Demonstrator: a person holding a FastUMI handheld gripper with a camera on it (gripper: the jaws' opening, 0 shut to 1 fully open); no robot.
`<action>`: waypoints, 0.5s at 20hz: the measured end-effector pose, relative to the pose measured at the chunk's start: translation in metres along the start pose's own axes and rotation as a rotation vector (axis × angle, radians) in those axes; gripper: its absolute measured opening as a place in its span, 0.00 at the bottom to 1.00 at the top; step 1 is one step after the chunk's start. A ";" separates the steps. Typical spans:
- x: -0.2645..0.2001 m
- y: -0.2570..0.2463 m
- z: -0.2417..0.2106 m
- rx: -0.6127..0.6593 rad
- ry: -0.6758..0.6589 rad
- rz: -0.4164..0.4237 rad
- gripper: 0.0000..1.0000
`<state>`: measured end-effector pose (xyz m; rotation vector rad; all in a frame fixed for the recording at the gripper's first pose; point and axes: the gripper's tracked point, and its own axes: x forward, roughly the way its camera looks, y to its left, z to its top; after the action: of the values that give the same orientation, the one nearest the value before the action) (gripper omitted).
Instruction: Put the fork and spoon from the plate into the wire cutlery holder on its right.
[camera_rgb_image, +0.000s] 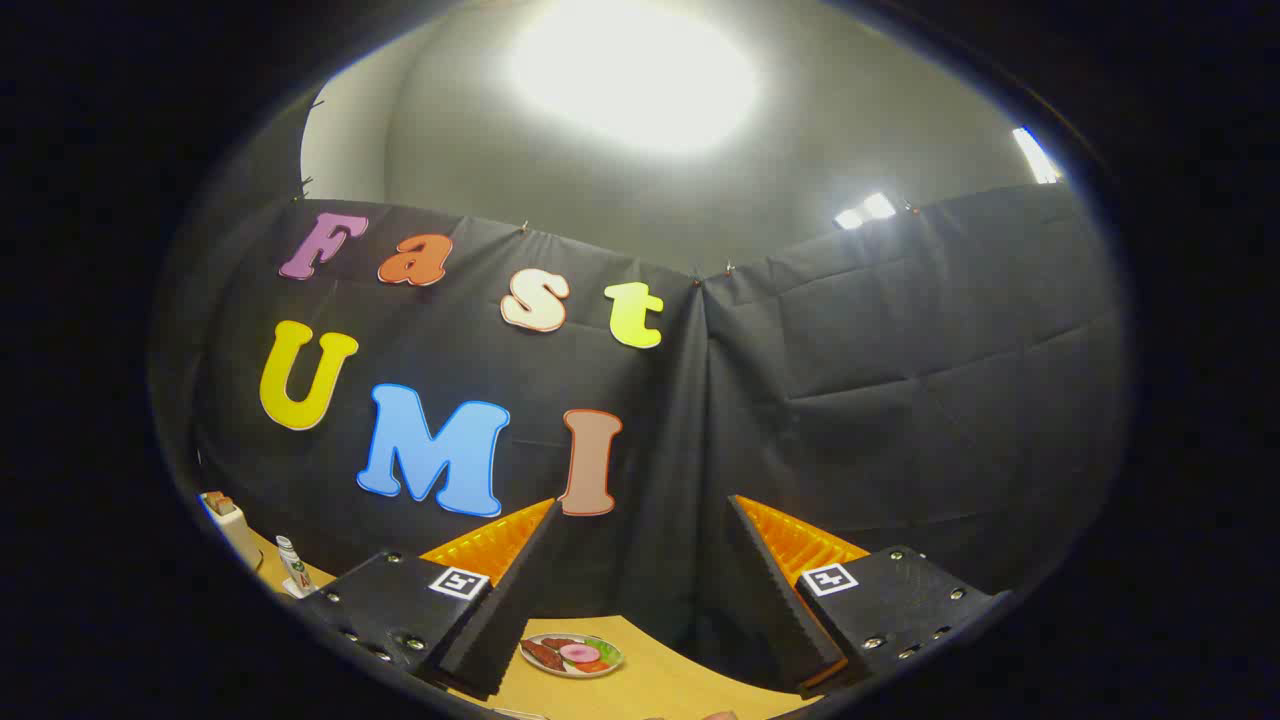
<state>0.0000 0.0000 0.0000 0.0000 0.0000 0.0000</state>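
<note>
Tool (640, 525) spread empty, food plate (571, 655) ahead

A plate (572, 655) lies on the table (660, 690) between the spread fingers (770, 590).

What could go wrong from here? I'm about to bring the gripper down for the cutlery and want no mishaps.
1. The hand-held gripper is open and aimed at the booth wall, so lowering it towards the wooden table is partly a blind move.
2. A plate of food lies just ahead of the fingers; a careless descent could knock it.
3. A small bottle and a toaster stand nearby; a wide sweep could tip them.
</note>
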 end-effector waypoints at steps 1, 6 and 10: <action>0.000 0.017 -0.009 0.029 0.022 0.065 0.98; 0.005 0.089 -0.079 0.098 0.301 0.186 0.99; 0.013 0.099 0.000 0.026 0.099 0.129 0.95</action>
<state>0.0131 0.0987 -0.0003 0.0264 0.0987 0.1292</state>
